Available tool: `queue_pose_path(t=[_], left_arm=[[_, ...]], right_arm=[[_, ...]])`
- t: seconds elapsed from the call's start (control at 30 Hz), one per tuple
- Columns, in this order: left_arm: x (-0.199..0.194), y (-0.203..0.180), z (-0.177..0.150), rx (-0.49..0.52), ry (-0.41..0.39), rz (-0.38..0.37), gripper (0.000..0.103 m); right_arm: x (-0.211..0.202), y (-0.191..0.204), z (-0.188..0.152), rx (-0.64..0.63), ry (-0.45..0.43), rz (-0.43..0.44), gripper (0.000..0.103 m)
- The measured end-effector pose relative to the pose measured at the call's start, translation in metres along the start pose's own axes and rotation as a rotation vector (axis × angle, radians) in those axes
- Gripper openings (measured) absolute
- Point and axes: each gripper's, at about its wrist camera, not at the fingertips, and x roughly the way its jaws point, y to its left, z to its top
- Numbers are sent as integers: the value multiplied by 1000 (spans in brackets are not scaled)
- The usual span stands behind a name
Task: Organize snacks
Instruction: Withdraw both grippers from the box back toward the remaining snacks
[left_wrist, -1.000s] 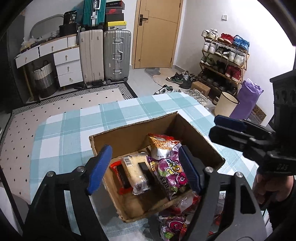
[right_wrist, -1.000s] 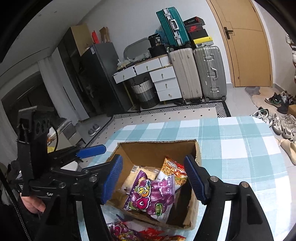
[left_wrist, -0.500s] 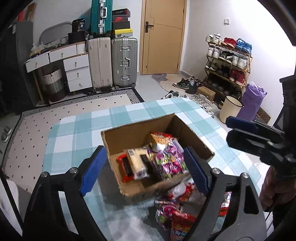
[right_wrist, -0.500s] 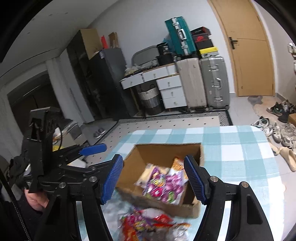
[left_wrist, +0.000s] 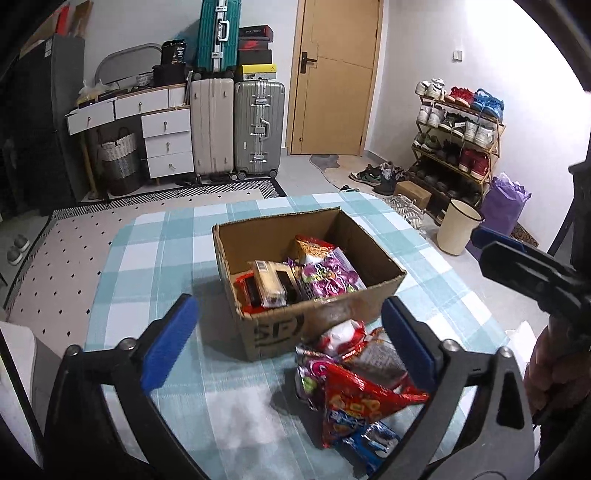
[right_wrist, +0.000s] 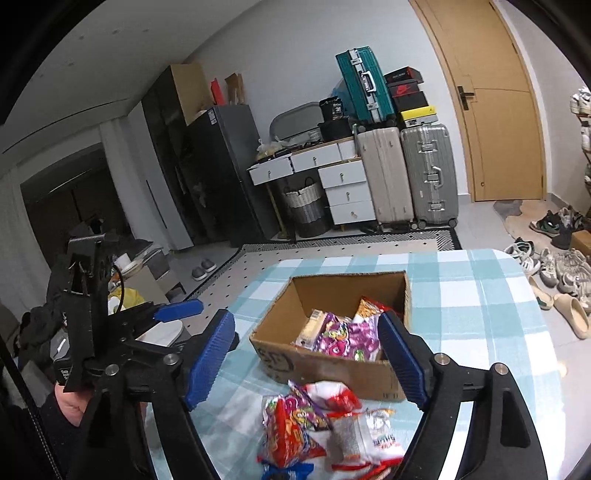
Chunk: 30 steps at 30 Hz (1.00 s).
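Note:
An open cardboard box (left_wrist: 325, 321) stands on the checked tablecloth (left_wrist: 155, 266) and holds several snack packs, among them a purple bag (left_wrist: 328, 277) and a pale bar (left_wrist: 269, 282). The box also shows in the right wrist view (right_wrist: 332, 369). A pile of loose snack packs (left_wrist: 354, 384) lies in front of the box; it also shows in the right wrist view (right_wrist: 325, 428). My left gripper (left_wrist: 291, 343) is open and empty above the pile's near side. My right gripper (right_wrist: 306, 358) is open and empty above the pile.
Suitcases (left_wrist: 236, 129), a white drawer unit (left_wrist: 166, 144) and a wooden door (left_wrist: 332, 74) stand at the back. A shoe rack (left_wrist: 458, 140), a cream bin (left_wrist: 458, 230) and a purple bag (left_wrist: 506, 206) stand to the right of the table.
Both grippers have pulled back and up from the box. The loose snack pile in front of the box has come into view. Both stay open and empty.

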Motion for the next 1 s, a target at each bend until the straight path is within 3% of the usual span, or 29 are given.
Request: queue_pose_path(t=[0.43,0.73,1.0], left_arm=[[-12,-25,-56,-22,43,-25,102],[17,-44,-90,-43,113,-43,102],[42,-61,-100,-32,148,-61,102]], right_arm=[[-50,11,-49,3,-49,-24,95],[-71,0,-74,54,-79,-54,101],[-77,-18,-86,102,-79,-67,102]])
